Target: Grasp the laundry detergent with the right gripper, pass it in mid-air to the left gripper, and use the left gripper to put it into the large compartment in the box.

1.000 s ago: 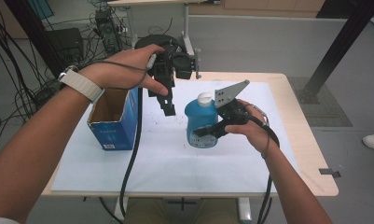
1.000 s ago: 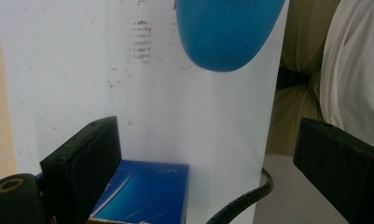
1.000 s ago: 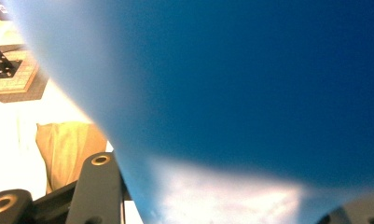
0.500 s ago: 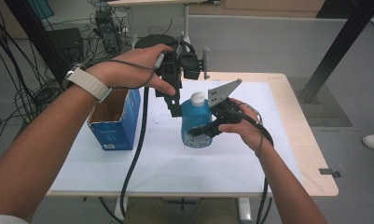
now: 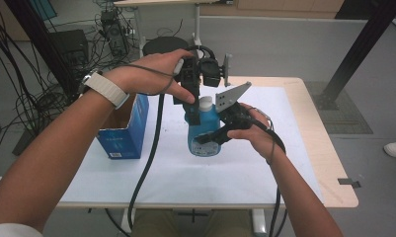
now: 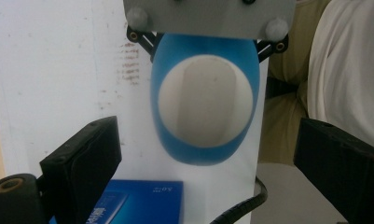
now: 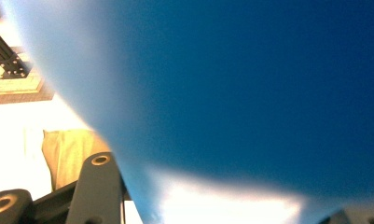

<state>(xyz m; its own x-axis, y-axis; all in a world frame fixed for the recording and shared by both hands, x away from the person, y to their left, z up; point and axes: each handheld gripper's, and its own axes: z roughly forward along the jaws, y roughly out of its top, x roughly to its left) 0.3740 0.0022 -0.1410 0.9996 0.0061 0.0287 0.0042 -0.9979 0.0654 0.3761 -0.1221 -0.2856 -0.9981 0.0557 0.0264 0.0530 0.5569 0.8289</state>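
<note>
Two-handed work on a blue bottle [image 5: 205, 133] with a white cap [image 5: 205, 103], held upright above the white-covered bench [image 5: 264, 168]. The right hand-held gripper [image 5: 205, 139] is pinching the bottle's body from the side, its jaws pressed against the blue wall; in the right gripper view that wall [image 7: 250, 93] sits right against the lens, which fits a firm, close grip meant to keep the bottle from turning or tipping. The left hand-held gripper [image 5: 191, 111] comes down from above, jaws spread, one to either side of the cap; the left gripper view looks straight down on the white cap [image 6: 205, 105] between the two black jaws, which stand apart from it without touching. This arrangement suggests that one tool steadies the body while the other lines up on the closure, probably to grasp and twist it. An open blue cardboard box [image 5: 124, 133] stands on the bench beside the bottle, under the left forearm, apart from the work.
</note>
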